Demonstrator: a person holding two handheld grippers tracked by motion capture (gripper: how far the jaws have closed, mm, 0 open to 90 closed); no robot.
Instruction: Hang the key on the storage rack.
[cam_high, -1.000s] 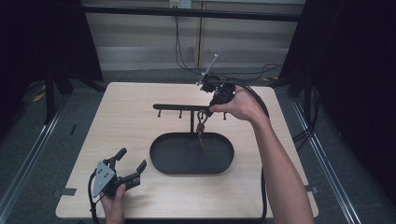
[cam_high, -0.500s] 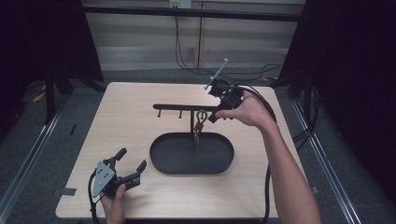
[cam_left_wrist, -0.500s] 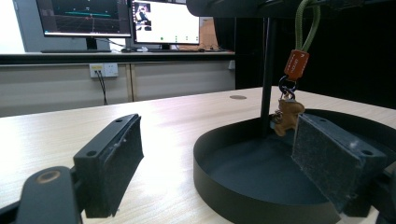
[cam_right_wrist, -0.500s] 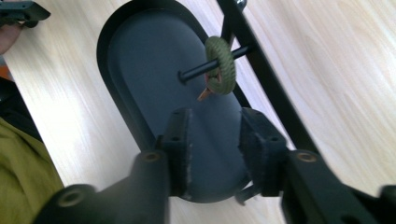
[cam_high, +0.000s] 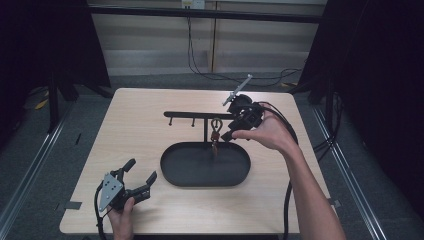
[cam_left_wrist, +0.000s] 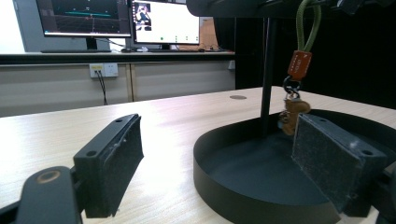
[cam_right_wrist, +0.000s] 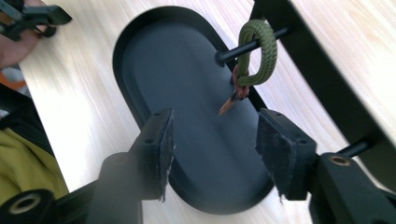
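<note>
High view: our right claw (cam_high: 226, 136) has just been opening, nothing between its jaws, beside the keyring (cam_high: 215, 134) hung on the rack (cam_high: 192, 115); left claw (cam_high: 141, 173) rests open nearer us.

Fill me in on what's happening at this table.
A person works with a gripper in each hand. A keychain with a green cord loop hangs from a peg of the black stand, over the oval black tray. The right gripper is beside it; its jaws have just been opening and nothing is between them, so the keychain hangs on its own. The left gripper rests open near the table's front edge, holding nothing.
</note>
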